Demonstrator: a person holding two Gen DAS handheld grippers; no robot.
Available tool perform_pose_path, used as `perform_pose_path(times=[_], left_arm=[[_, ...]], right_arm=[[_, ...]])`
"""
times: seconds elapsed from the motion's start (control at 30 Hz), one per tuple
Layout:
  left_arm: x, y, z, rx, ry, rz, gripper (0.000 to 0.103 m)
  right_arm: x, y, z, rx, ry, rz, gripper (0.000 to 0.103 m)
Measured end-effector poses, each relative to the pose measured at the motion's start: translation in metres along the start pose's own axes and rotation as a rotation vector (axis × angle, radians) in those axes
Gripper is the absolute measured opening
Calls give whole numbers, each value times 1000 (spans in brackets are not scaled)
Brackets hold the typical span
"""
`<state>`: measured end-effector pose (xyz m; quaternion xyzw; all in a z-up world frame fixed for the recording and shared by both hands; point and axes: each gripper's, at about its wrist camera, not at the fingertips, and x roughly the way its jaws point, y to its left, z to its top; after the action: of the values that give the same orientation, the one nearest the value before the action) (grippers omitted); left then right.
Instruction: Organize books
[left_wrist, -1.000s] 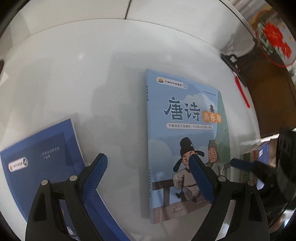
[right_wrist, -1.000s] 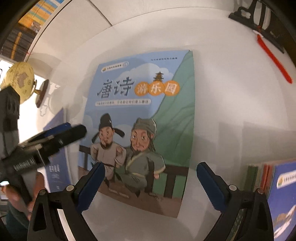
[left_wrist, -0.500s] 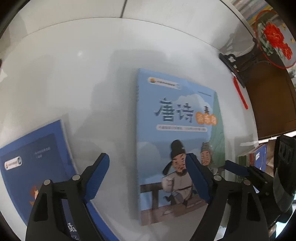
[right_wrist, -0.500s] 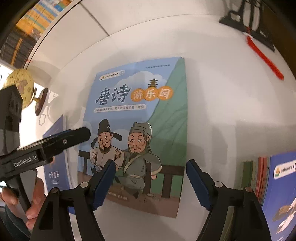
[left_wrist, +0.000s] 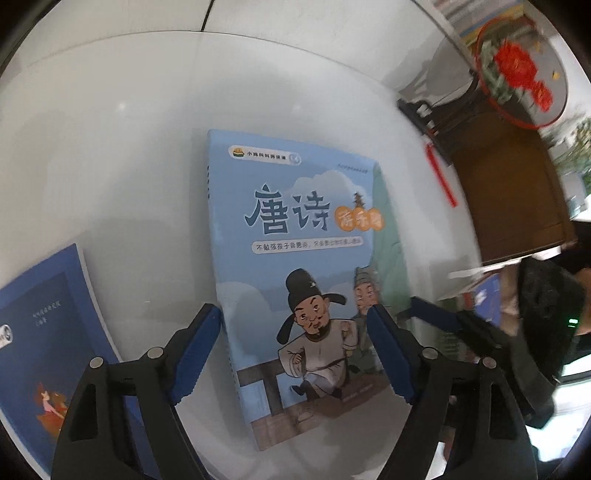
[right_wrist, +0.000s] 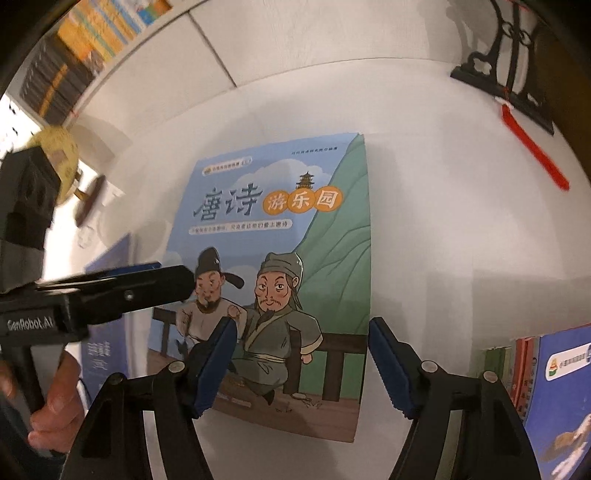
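Note:
A light-blue picture book (left_wrist: 295, 236) (right_wrist: 280, 229) with two cartoon men on its cover lies flat on the white table (left_wrist: 110, 147). My left gripper (left_wrist: 291, 332) hangs over the book's near left part. Its left finger (left_wrist: 199, 339) is just outside the spine and its right finger (left_wrist: 384, 350) is above the cover. My right gripper (right_wrist: 301, 339) straddles the near right part, with its right finger (right_wrist: 384, 350) at the book's right edge. Both pairs of jaws are closing with the book's edge between them. I see no pad pressing on it.
A dark blue book (left_wrist: 44, 332) (right_wrist: 110, 295) lies to the left. A stack of books (right_wrist: 546, 387) sits at the right. A black stand (right_wrist: 498, 74) with a red tassel (left_wrist: 441, 177) is at the back right. A gold ornament (right_wrist: 61, 158) stands at the back left. A hand (right_wrist: 55, 406) holds the left gripper.
Both grippers have narrowed and tipped a little. The left one's left finger now sits beside the book's spine, and the right one's right finger has come in to the book's right edge.

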<state>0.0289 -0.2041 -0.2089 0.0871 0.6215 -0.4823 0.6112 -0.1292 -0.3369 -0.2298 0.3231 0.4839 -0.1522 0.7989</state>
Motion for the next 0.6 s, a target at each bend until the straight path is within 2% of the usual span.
perform_pose_path(times=[0.1,0.2,0.23,0.33,0.4,0.5,0.6], left_arm=[[-6,7,2,-22,-16,-64,79],[-13,11,6,-30,-41,-102,79],[-15,13,8,-45,-50,-127,79],[-21,21,12,-99,-67,-223,79],[-24,20,13,-108,-77,-251,79],[-24,15,12,-93,-93,-238,79],[-25,19,11,-113,-101,-263,80]], right_arm=[[-5,-12,0,39,-7,65,73],[-11,-26,-1,102,-25,166,73],[-14,-32,-2,133,-38,212,73],[-20,-43,-4,193,-56,275,73],[-18,-43,-5,187,-43,252,73],[-13,-33,-8,157,-35,202,73],[-15,-31,-9,138,-35,172,73]])
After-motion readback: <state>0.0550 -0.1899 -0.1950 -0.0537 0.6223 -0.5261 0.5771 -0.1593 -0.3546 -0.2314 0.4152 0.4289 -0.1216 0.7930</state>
